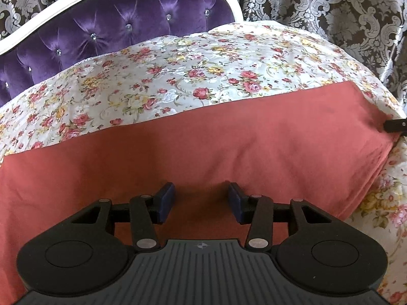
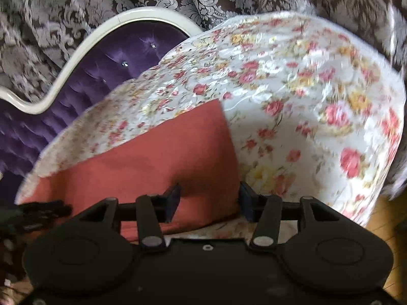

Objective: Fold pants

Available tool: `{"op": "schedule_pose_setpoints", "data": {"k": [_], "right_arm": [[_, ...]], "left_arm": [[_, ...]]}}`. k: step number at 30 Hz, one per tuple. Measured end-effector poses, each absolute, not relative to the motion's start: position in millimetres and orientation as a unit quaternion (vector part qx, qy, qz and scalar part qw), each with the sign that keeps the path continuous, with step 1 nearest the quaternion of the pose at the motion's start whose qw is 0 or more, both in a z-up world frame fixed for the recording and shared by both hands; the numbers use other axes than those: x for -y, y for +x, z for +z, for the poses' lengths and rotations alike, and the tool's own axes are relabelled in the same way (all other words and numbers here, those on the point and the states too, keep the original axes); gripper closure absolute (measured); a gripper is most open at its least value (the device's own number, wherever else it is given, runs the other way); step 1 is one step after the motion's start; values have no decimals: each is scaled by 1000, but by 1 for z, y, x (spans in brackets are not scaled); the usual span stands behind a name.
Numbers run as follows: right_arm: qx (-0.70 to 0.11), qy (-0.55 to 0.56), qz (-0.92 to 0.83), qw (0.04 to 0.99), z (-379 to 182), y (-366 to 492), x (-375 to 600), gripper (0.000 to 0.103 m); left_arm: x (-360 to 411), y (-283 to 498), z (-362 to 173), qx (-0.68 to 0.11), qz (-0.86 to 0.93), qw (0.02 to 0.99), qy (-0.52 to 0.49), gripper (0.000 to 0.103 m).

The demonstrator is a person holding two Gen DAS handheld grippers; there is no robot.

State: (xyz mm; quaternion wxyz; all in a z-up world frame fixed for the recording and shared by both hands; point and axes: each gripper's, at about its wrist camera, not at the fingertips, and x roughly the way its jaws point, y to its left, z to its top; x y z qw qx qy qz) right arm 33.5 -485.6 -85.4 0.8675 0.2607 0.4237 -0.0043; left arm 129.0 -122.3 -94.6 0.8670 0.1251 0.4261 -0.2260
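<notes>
The terracotta-red pants (image 1: pixel 203 142) lie flat as a long folded band across the flowered bedspread (image 1: pixel 178 71). My left gripper (image 1: pixel 201 200) is open just above the middle of the pants, with nothing between its blue pads. My right gripper (image 2: pixel 209 203) is open over the right end of the pants (image 2: pixel 157 157), its jaws either side of the cloth's corner, not closed on it. The right gripper's tip (image 1: pixel 395 124) shows at the pants' far right end in the left wrist view. The right wrist view is blurred.
A purple tufted headboard (image 1: pixel 114 25) with a white frame stands behind the bed. Brown patterned curtains (image 1: pixel 330 12) hang behind and to the right. A wooden floor (image 2: pixel 386 218) shows past the bed's right edge. The other gripper (image 2: pixel 38 211) shows at the left.
</notes>
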Motion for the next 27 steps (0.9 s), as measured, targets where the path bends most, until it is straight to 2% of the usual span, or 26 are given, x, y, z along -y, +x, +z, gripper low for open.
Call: {"op": "schedule_pose_setpoints", "data": {"k": [1, 2, 4, 6, 10, 18, 21, 23, 27], "right_arm": [[-424, 272, 2, 864, -86, 32, 486, 78], [-426, 287, 9, 858, -88, 31, 487, 86], [-424, 320, 18, 847, -94, 31, 485, 86], [-419, 295, 3, 859, -87, 29, 474, 86], [-383, 269, -21, 883, -57, 29, 465, 86], [-351, 214, 1, 912, 9, 36, 444, 86], [-346, 203, 0, 916, 23, 38, 437, 86], [-344, 197, -1, 918, 31, 42, 432, 86], [-338, 173, 3, 925, 51, 51, 412, 86]], "left_arm": [[122, 130, -94, -426, -226, 867, 124, 58], [122, 130, -95, -426, -227, 867, 123, 58], [121, 131, -94, -428, -228, 866, 121, 58], [120, 133, -90, -435, -226, 864, 113, 58], [119, 143, -81, -439, -230, 865, 75, 59], [147, 166, -78, -413, -220, 881, 65, 59], [165, 181, -94, -452, -212, 862, 91, 57], [174, 177, -95, -424, -220, 869, 130, 56], [148, 173, -82, -423, -219, 875, 90, 57]]}}
